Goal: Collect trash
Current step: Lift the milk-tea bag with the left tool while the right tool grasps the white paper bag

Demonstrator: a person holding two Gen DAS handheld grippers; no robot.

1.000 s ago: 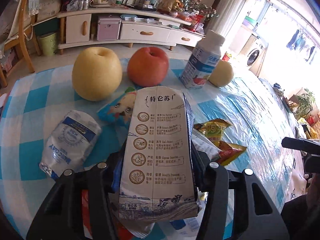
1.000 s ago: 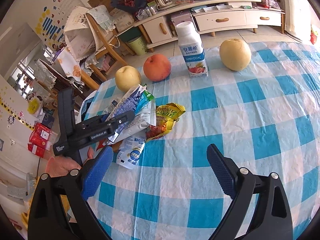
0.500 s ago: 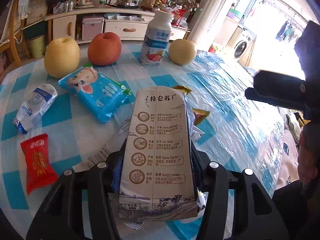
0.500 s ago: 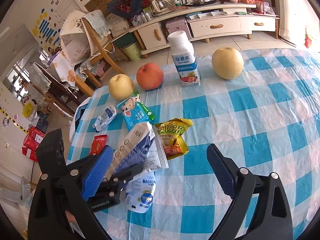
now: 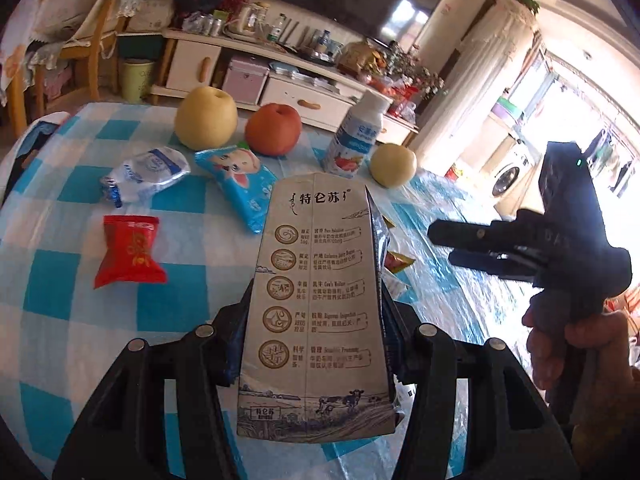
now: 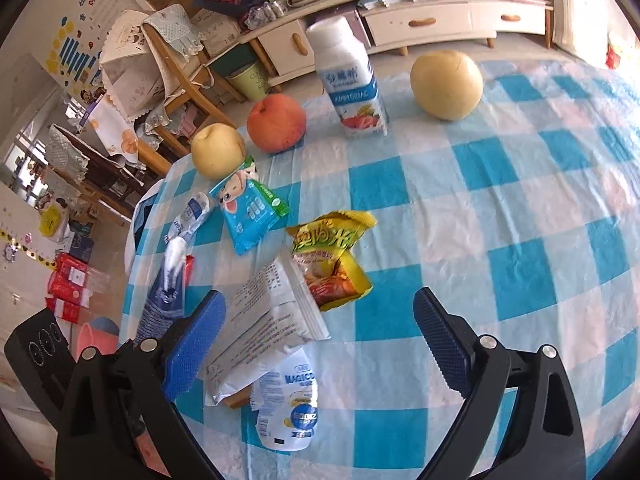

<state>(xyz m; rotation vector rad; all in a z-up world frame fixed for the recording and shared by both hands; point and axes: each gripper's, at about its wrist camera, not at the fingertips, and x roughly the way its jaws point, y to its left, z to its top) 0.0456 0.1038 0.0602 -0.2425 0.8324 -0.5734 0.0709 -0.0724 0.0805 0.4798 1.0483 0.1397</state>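
Your left claw (image 5: 316, 344) is clamped on a flattened milk carton (image 5: 316, 300), so one piece is collected, while your right claw (image 6: 316, 340) stands apart and empty. Left to right on the table (image 6: 520, 200), a red packet (image 5: 130, 252), a crumpled white pouch (image 5: 148, 174), a blue wipes pack (image 5: 240, 184) and a yellow snack bag (image 6: 332, 256) at the right claw's 12 o'clock remain. The table wears a blue-and-white checked cloth in a cluttered living room, with a white sideboard (image 6: 432, 20) beyond.

Bench cloth (image 6: 500, 184) blue-white check; milk carton (image 5: 316, 304) beige with brown print; wrappers: red (image 5: 130, 250), yellow (image 6: 332, 252), blue cartoon (image 6: 248, 212); apple (image 6: 276, 122) orange-red; fingers (image 6: 440, 340) blue-padded.
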